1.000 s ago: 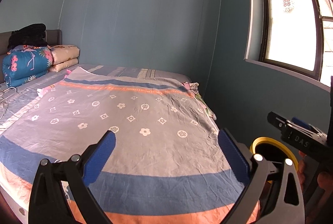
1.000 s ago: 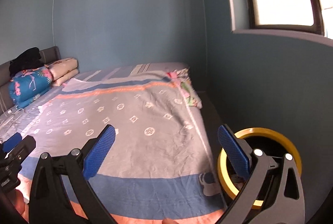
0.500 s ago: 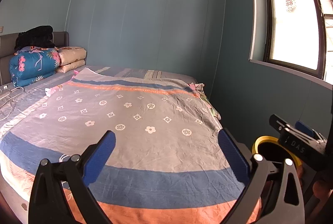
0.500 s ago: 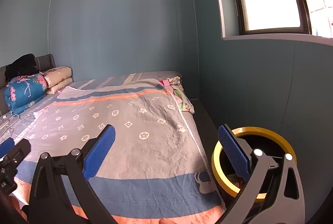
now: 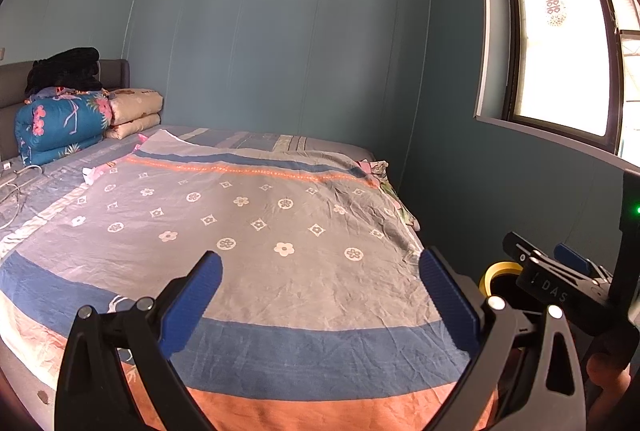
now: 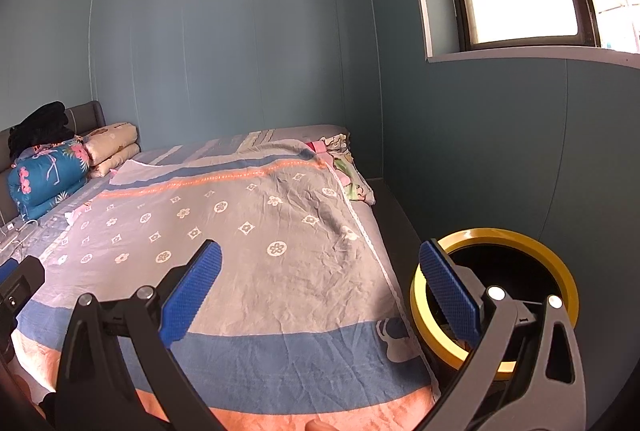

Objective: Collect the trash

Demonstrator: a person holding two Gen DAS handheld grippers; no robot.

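Trash isn't seen on bed (image 5: 260, 231); yellow-rimmed bin (image 6: 520, 243) sits on floor btwn bed & wall. Left tongs (image 5: 320, 295) & right tongs (image 6: 320, 291) are held wide apart, empty. Bedding should be scanned w/ care.

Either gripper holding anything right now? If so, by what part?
Nothing held. Left gripper and right gripper are both open and empty above the bedspread; the yellow-rimmed bin is untouched.

"DAS" on the right gripper (image 5: 560, 271)
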